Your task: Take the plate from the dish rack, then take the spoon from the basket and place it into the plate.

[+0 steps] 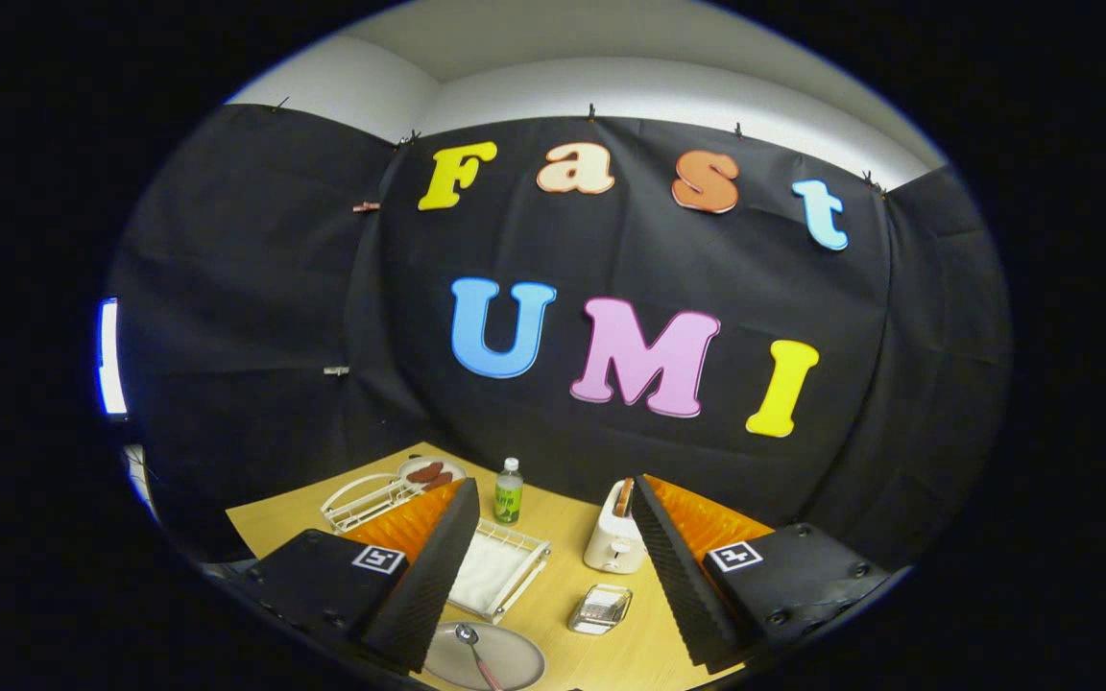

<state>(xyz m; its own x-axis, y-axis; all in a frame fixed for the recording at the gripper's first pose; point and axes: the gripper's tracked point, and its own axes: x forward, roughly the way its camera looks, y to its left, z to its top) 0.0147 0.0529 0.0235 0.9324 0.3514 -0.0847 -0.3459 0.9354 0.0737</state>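
Observation:
A grey plate [505, 662] lies on the wooden table close below the gripper, beside the base of the left finger. A spoon [476, 653] with a reddish handle rests in the plate, bowl end pointing away. My gripper [553, 485] hangs open above the table with nothing between its fingers. Ahead of the plate, partly behind the left finger, stands the white basket [505, 571] with a white cloth inside. The white wire dish rack [366, 499] stands further off, beyond the left finger.
A small green bottle [509, 489] stands between the fingertips, far back. A white toaster [613, 537] sits by the right finger, with a small clear glass dish [601, 609] in front of it. A plate with sausages [431, 472] is behind the rack.

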